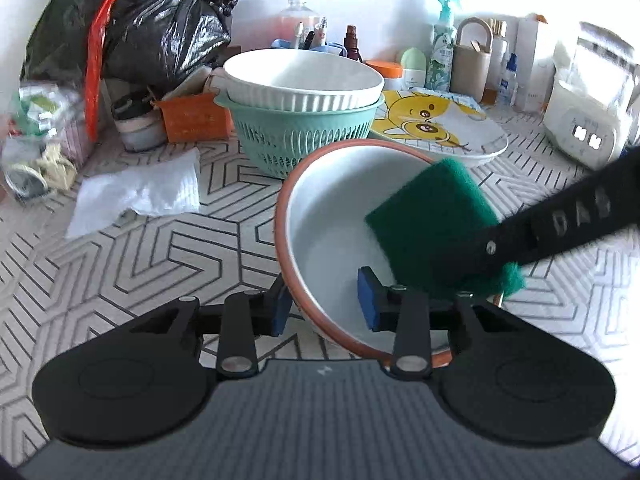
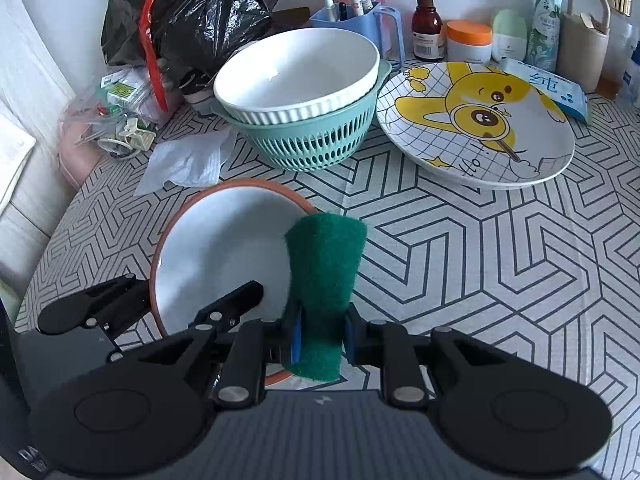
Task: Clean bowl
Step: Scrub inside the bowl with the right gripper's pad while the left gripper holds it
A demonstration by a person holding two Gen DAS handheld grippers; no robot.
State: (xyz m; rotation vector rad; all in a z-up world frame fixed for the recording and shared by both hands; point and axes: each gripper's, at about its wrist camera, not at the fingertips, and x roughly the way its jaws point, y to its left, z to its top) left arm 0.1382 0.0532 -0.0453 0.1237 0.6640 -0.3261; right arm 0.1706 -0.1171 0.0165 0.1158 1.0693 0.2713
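Observation:
A white bowl with an orange-brown rim (image 1: pixel 332 216) (image 2: pixel 216 256) stands tilted on the patterned table. My left gripper (image 1: pixel 326 304) straddles its near rim, one blue pad outside and one inside; a small gap shows at the pads, so I cannot tell if it grips. It also shows in the right wrist view (image 2: pixel 192 304). My right gripper (image 2: pixel 320 338) is shut on a green scouring pad (image 2: pixel 324 280) (image 1: pixel 436 228), whose end lies over the bowl's right rim and inner wall.
A white ribbed bowl (image 1: pixel 302 80) sits in a teal colander (image 1: pixel 304 140) behind. A cartoon plate (image 2: pixel 476 124) lies to the right, a crumpled tissue (image 1: pixel 140 196) to the left. Bottles, jars and a black bag (image 1: pixel 132 20) line the back.

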